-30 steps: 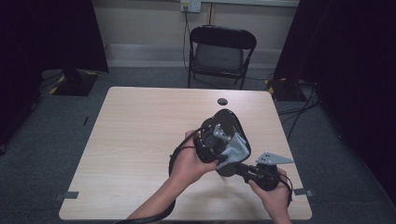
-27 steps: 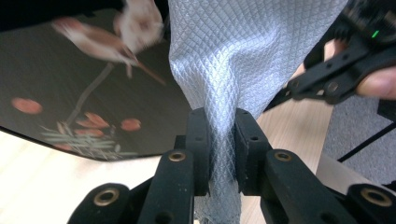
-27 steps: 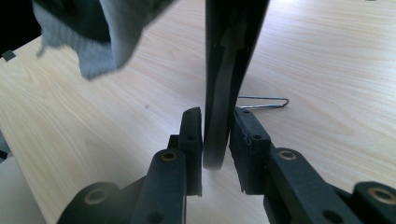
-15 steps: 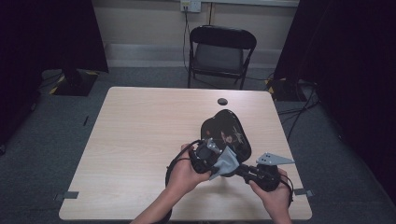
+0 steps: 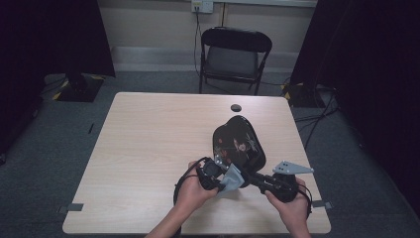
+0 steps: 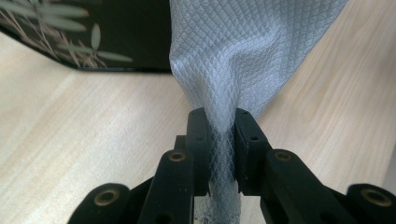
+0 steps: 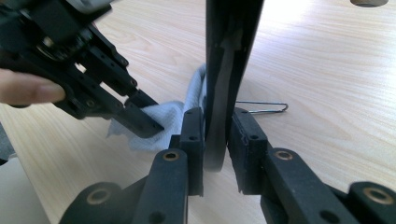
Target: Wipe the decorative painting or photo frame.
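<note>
On the pale wooden table, the left gripper has its jaws clamped tight on a pale grey-blue quilted cloth, which touches the near edge of a glossy black oval plate with a leaf pattern. The right gripper, at about four o'clock from the table's centre, pinches that plate's rim between its jaws. The plate stands tilted on edge towards three o'clock, with a small dark round disc lying well apart at its twelve o'clock.

Site: recording studio or lab room | Evidence: black curtains on both sides; grey carpet floor; lone wooden tabletop; folding chair; wall socket; loose cables; tape marks.
</note>
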`<state>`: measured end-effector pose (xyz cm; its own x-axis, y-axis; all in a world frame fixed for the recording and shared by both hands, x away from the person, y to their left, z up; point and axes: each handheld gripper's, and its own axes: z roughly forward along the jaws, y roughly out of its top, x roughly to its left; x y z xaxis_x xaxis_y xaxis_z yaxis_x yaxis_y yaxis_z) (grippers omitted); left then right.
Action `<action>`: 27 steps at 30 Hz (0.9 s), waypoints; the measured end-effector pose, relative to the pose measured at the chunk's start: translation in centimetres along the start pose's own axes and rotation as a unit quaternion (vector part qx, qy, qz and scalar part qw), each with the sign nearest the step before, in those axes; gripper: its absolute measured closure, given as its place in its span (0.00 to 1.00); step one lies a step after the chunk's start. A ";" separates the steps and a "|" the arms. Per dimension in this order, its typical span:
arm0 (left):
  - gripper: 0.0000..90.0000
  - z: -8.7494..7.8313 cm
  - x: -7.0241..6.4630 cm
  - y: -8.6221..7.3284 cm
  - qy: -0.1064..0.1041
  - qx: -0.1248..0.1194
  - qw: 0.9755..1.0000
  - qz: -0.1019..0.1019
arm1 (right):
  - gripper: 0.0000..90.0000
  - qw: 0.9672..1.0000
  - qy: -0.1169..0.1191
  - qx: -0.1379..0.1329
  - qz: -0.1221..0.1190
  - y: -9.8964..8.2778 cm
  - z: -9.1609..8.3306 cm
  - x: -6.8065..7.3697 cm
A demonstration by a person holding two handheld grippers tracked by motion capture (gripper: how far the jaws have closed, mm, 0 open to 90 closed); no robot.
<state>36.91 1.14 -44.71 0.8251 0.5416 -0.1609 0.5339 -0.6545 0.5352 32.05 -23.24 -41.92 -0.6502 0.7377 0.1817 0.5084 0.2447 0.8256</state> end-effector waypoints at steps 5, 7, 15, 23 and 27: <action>0.87 0.6 0.2 -0.8 0.007 0.016 1.000 -0.007 | 0.82 1.000 -0.002 0.001 -0.003 0.1 -0.2 0.2; 0.87 0.8 0.3 -1.2 0.008 0.018 1.000 -0.008 | 0.81 1.000 0.000 0.002 -0.004 0.1 -0.2 0.2; 0.87 -1.5 0.5 -1.0 0.007 -0.009 1.000 -0.008 | 0.76 1.000 0.002 0.009 -0.004 -0.2 0.0 0.2; 0.87 -6.9 -0.5 2.0 0.020 -0.067 0.997 0.017 | 0.75 1.000 0.003 0.023 -0.003 -0.8 0.4 0.1; 0.87 -8.7 -1.5 3.7 0.023 -0.090 0.995 0.037 | 0.73 1.000 0.006 0.025 -0.004 -1.0 0.3 0.0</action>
<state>36.06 2.52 -35.31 0.8493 0.5219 -0.0796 0.4271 -0.5904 0.6849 31.73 -23.25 -42.89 -0.6615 0.7276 0.1814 0.5298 0.2823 0.7998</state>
